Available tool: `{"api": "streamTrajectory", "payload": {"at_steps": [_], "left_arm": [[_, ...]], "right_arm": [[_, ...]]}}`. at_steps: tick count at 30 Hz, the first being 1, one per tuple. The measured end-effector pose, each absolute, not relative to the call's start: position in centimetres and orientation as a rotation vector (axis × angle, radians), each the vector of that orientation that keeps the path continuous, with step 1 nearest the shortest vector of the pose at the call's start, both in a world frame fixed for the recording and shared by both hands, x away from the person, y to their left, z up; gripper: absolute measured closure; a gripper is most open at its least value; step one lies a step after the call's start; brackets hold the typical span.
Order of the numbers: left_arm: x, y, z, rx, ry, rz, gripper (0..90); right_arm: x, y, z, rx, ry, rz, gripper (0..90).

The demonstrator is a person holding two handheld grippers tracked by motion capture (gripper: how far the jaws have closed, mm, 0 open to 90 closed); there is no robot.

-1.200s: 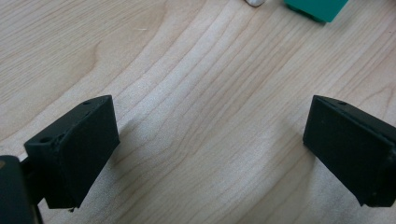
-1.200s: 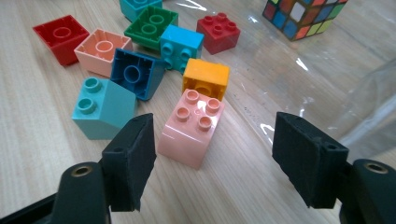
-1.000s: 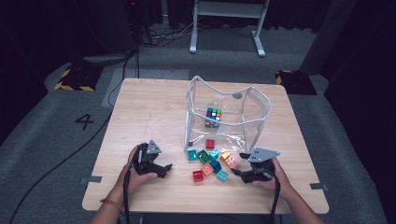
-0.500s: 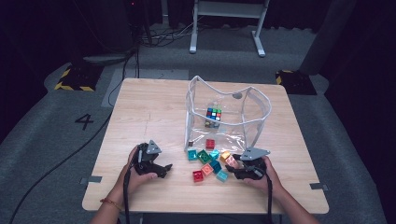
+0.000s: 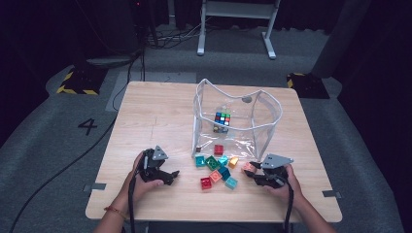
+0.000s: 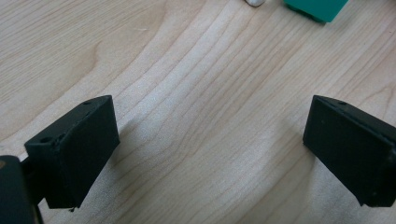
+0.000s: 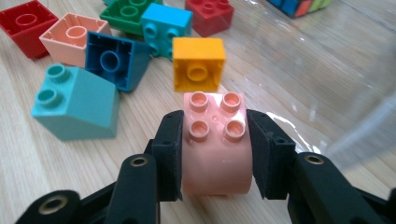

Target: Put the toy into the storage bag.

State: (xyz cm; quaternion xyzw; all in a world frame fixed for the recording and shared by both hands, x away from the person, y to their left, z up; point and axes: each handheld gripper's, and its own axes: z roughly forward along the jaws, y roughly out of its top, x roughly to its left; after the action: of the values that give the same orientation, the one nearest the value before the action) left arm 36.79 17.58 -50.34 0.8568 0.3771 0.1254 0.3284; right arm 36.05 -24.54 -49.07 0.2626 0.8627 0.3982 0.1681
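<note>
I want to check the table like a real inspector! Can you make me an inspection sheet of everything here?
Surface: wooden table, bare at the left.
Job's things: pink brick clamped in right hand-held gripper; clear bag stands open.
Clutter: loose bricks by the bag; puzzle cube inside it.
Grippers: left hand-held gripper open over bare wood.
Cables: black cable on the floor.
Surroundings: grey floor marked 4.

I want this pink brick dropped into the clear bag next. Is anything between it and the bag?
The orange brick lies just ahead of the pink brick clamped in the right gripper; lifted over it, the clear bag stands open-topped.
</note>
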Motion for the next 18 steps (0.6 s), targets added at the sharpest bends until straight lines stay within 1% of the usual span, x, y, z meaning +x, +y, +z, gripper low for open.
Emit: {"api": "streamTrajectory", "payload": {"at_steps": [8,18], "left_arm": [[36.9,17.6,-50.4,2.242,0.976,0.340,3.5],[36.9,17.6,-50.4,2.242,0.976,0.340,3.5]], "right_arm": [[36.4,-28.3,-47.8,0.844,2.381,1.179,59.6],[37.9,-32.1,-46.3,0.959,2.269,1.204,59.7]]}}
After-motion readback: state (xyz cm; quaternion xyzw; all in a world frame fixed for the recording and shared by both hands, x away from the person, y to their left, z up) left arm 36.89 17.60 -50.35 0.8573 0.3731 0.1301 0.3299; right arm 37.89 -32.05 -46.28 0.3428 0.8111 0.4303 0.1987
